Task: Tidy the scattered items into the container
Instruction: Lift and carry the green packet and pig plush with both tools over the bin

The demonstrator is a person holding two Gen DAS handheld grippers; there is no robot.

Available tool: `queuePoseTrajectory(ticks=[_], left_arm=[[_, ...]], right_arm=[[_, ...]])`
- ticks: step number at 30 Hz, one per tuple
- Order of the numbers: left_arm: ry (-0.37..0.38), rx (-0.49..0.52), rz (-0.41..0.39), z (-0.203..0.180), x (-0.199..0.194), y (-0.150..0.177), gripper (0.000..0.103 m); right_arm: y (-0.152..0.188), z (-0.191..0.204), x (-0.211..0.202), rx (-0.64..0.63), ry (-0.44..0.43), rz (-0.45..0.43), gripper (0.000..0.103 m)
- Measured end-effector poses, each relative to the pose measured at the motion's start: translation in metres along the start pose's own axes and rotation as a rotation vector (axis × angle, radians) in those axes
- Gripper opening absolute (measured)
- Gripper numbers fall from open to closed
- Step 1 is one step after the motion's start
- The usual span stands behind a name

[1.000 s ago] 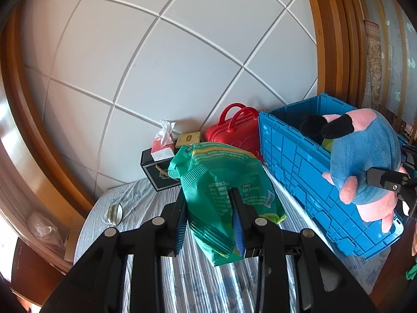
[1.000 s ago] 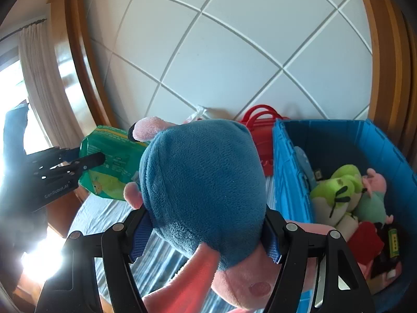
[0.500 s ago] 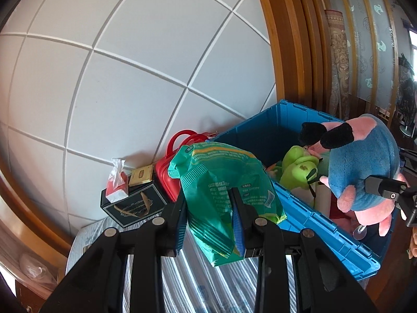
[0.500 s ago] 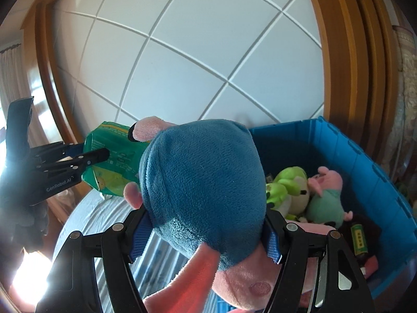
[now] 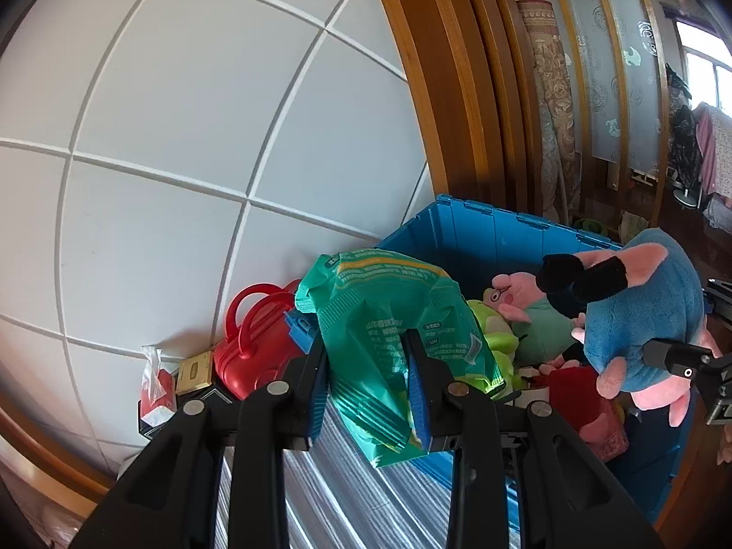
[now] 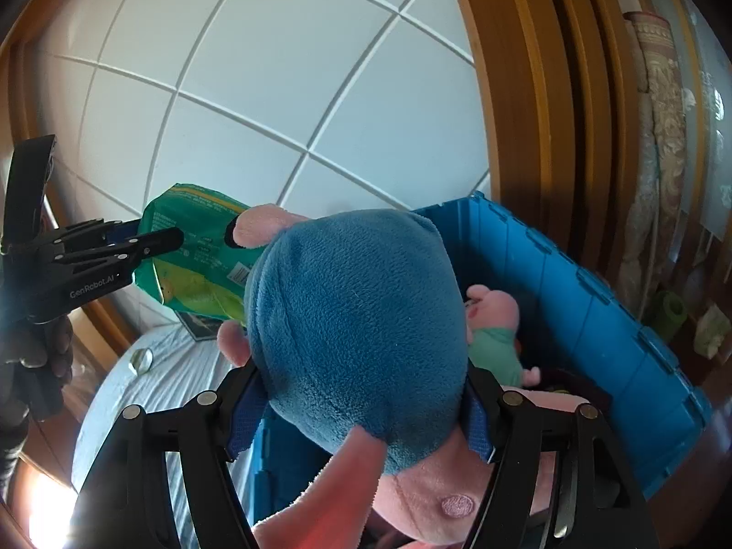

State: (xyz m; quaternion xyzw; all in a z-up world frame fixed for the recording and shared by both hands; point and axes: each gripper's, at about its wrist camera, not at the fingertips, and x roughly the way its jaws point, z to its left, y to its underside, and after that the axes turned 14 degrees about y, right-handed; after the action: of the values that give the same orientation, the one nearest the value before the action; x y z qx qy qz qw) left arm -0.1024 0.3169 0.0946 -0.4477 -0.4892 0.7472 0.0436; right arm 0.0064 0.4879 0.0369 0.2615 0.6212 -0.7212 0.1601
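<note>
The blue crate (image 5: 480, 233) sits at the far right of the bed (image 5: 347, 503), against the panelled wall (image 5: 183, 137), its top open so things can be dropped straight in; soft toys already lie inside, among them a green-shirted pig (image 6: 496, 334) and a lime-green plush (image 5: 496, 343). Over its near rim hangs the big blue pig plush (image 6: 361, 329), squeezed round the body by the right hand-held gripper (image 6: 361, 416), whose jaws stand wide only because the toy is bulky; gripped at the middle, it hangs clear for a drop into the crate. To the left, the left hand-held gripper (image 5: 366, 375) pinches a green bag (image 5: 389, 320) by a narrow fold, jaws nearly together since the film is thin, and carries it over the crate's near-left corner. Both items look ready for release. Left of the crate, by the wall, a red case (image 5: 256, 347), a small gold box (image 5: 194, 368) and a tissue box (image 5: 153, 393) remain outside it.
</note>
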Motion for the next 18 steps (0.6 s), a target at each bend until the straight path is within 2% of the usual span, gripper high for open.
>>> queuePoseTrajectory(ticks=[10,18], left_arm=[[0.056,0.044,0.005,-0.023,0.055,-0.039,0.029],[0.078,0.053,0.018,-0.023,0.083,-0.053,0.029]], right_arm=[[0.002,-0.046,0.017,0.056,0.070,0.024,0.071],[0.006,-0.071,0.034,0.092,0.110,0.043,0.071]])
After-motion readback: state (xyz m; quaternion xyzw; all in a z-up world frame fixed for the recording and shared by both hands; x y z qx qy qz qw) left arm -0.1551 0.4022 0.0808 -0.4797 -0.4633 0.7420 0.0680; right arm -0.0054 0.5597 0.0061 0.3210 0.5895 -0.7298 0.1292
